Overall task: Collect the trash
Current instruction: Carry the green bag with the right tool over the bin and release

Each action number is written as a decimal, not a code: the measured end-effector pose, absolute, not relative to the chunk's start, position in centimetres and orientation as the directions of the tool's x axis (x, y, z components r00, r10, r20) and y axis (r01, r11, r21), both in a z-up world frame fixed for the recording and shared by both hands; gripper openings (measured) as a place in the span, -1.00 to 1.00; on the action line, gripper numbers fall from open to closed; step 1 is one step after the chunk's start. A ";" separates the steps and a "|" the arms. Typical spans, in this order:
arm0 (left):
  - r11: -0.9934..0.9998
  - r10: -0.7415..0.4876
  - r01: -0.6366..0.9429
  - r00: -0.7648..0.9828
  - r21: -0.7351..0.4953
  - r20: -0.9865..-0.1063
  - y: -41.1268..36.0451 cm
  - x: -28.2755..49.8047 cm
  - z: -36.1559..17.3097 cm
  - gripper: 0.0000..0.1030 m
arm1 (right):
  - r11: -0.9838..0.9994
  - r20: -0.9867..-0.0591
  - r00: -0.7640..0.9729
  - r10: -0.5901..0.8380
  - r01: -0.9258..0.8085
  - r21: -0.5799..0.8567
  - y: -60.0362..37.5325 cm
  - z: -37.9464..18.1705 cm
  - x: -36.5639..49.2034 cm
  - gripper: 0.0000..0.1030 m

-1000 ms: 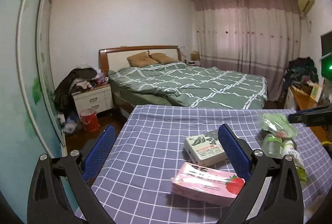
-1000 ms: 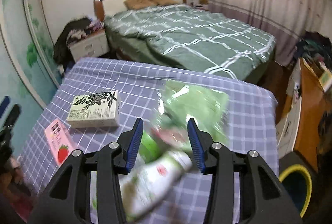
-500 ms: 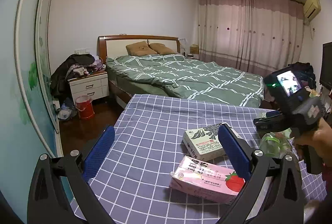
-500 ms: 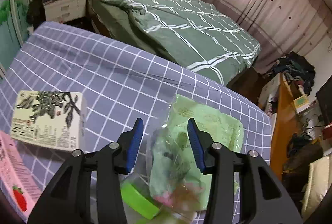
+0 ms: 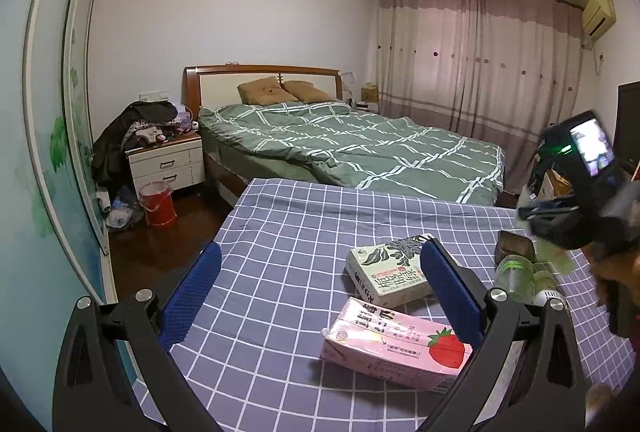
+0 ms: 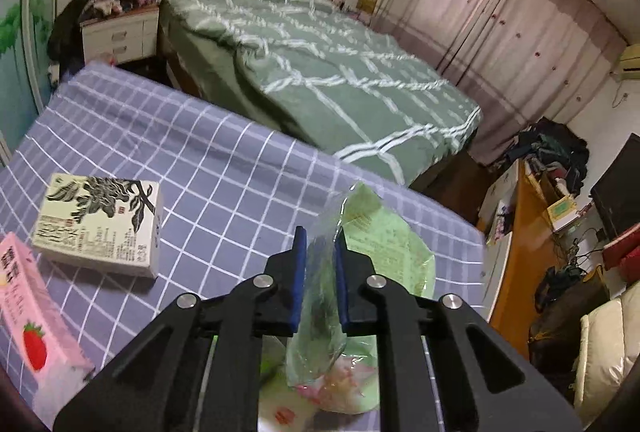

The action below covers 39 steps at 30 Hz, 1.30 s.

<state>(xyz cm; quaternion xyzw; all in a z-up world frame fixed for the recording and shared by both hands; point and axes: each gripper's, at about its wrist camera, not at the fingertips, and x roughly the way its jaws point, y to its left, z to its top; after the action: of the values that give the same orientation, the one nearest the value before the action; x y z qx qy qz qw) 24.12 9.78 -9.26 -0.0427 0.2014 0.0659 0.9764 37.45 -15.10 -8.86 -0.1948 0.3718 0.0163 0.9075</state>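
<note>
My right gripper (image 6: pixel 321 244) is shut on a crumpled green and clear plastic bag (image 6: pixel 384 256) and holds it above the checked purple tablecloth (image 6: pixel 224 168). A white leaf-print carton (image 6: pixel 100 220) and a pink strawberry carton (image 6: pixel 28 324) lie to its left. My left gripper (image 5: pixel 320 272) is open and empty above the same cloth (image 5: pixel 288 232). In the left wrist view the leaf-print carton (image 5: pixel 384 272) and the strawberry carton (image 5: pixel 392 344) lie by the right finger. A clear bottle with a green band (image 5: pixel 516 272) lies further right, under the right gripper's body (image 5: pixel 576 220).
A bed with a green checked duvet (image 5: pixel 352 148) stands beyond the table. A white nightstand (image 5: pixel 164 164) and a red bucket (image 5: pixel 158 202) are on the floor at the left. A wooden desk with clutter (image 6: pixel 536 216) stands to the right of the table.
My right gripper has closed on the plastic bag and lifted it off the bottle. The left gripper has tilted slightly and stays open.
</note>
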 end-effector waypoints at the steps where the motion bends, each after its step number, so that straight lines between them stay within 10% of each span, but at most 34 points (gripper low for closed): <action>1: 0.988 0.111 -0.145 0.910 -0.055 -0.398 9.7 24.1 -9.3 0.90 | 0.927 -0.672 0.732 -0.108 -0.171 -0.335 -15.3 -8.3 36.7 -0.75; 12: 0.990 0.106 -0.133 0.917 -0.043 -0.384 9.2 23.7 -9.1 0.90 | 0.980 -0.591 0.805 -0.052 -0.072 -0.183 -24.6 -2.5 28.0 -0.75; 24: 0.995 0.079 -0.093 0.928 -0.023 -0.365 8.2 23.1 -9.0 0.90 | 0.962 -0.681 0.709 -0.183 0.272 0.025 -43.4 -8.3 23.0 -0.74; 39: 0.998 0.058 -0.054 0.925 0.021 -0.374 7.0 23.5 -9.2 0.90 | 0.915 -0.674 0.715 -0.189 0.377 0.143 -45.8 -12.0 19.3 -0.21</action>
<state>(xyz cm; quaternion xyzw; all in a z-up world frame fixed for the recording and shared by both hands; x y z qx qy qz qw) 23.55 7.05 -9.19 0.0053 0.1910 0.0286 0.9812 19.34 -45.77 -12.01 0.1362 0.3448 -0.1543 0.9158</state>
